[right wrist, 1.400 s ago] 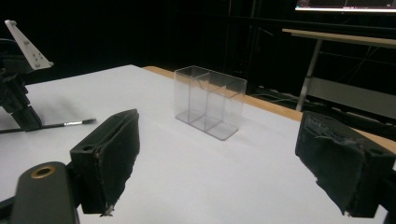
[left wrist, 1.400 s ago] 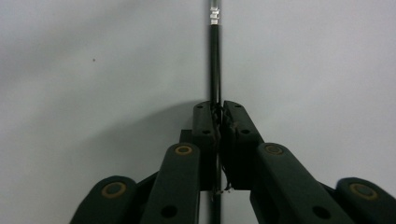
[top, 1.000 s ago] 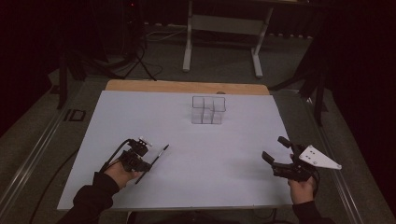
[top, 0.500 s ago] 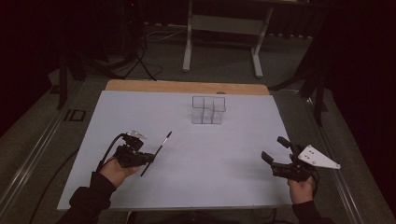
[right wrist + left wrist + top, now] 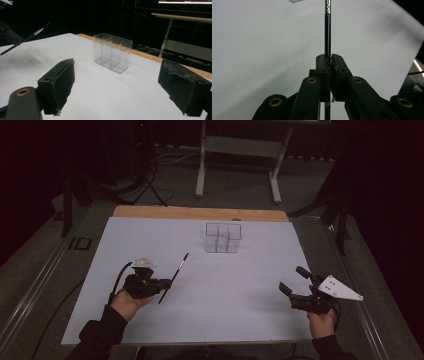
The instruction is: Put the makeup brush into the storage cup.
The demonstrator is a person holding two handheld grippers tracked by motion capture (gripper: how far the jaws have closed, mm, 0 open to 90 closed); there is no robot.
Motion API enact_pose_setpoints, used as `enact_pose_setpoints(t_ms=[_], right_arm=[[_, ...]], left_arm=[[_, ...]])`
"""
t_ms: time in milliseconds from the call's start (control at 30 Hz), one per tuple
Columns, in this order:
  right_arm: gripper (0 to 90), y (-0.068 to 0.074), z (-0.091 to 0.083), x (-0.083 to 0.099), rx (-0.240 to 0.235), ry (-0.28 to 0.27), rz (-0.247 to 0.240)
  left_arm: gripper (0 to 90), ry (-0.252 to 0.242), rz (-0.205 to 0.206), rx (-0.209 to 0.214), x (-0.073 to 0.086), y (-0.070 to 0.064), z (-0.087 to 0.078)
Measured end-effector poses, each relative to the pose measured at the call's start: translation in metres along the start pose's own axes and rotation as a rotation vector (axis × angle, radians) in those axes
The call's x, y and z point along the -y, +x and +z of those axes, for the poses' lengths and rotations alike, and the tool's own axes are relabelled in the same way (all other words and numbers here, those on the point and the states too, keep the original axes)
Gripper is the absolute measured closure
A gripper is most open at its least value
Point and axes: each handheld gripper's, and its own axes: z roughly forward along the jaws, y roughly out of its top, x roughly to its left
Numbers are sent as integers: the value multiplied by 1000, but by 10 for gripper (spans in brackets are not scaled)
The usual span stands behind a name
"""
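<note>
The left gripper's [image 5: 329,67] jaws were clamped on a thin black brush [image 5: 173,277], gripped near its lower end, the stem pointing toward one o'clock above the white worktop [image 5: 250,285]; the right gripper's [image 5: 299,289] jaws stood wide with nothing between them, low at the worktop's four o'clock; a clear box [image 5: 223,237] with compartments stood at twelve o'clock, well apart from both.

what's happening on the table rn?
A person works two handheld grippers over a white table. The left gripper is shut on a thin black brush, held off the surface and angled toward the clear divided organizer at the far side. The right gripper is open and holds nothing.
</note>
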Motion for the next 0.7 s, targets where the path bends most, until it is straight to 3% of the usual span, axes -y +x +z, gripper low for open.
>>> enact_pose_setpoints(t_ms=[100, 400, 533, 700], right_arm=[[136, 0, 0, 0, 0, 1, 0], [136, 1, 1, 0, 4, 15, 10], [139, 4, 3, -1, -1, 30, 19], [145, 15, 8, -6, -46, 43, 18]], left_arm=[[864, -36, -2, 22, -1, 0, -2], [864, -69, -2, 30, -4, 0, 2], [865, -111, 7, 41, -4, -2, 5], [864, -158, 11, 49, -5, -3, 6]])
